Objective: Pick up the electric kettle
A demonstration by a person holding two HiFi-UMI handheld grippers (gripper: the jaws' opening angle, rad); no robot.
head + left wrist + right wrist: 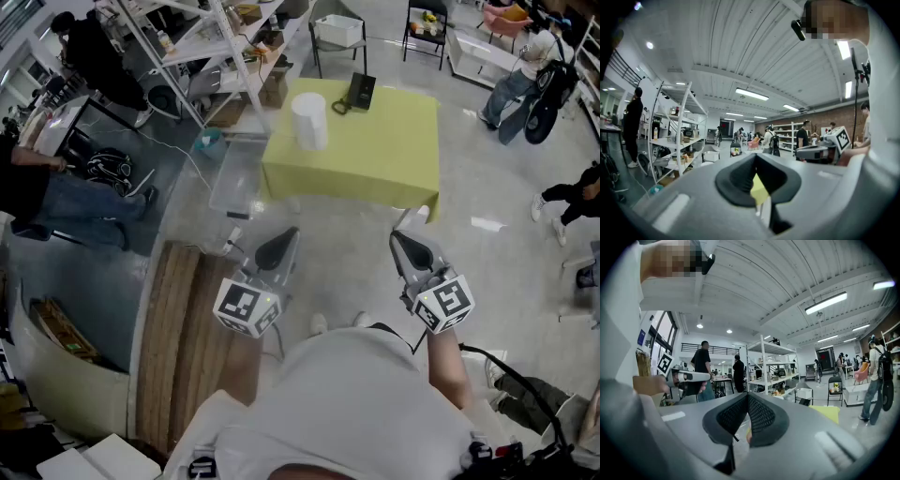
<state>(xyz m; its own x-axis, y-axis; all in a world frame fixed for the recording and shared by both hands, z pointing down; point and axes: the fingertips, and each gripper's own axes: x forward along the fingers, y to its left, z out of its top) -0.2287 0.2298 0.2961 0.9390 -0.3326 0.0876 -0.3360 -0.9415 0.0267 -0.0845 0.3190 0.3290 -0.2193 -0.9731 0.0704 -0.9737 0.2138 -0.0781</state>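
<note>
Two empties: left tongs, right tongs pressed together.
Unopened, they'd topple the kettle off its bench.

I'm working in a big open lab or workshop hall. White shelving racks loaded with gear stand at my eleven o'clock, a yellow-green table sits on the bare polished floor at twelve, and strip lights line a ribbed ceiling. A person stands at one o'clock.
</note>
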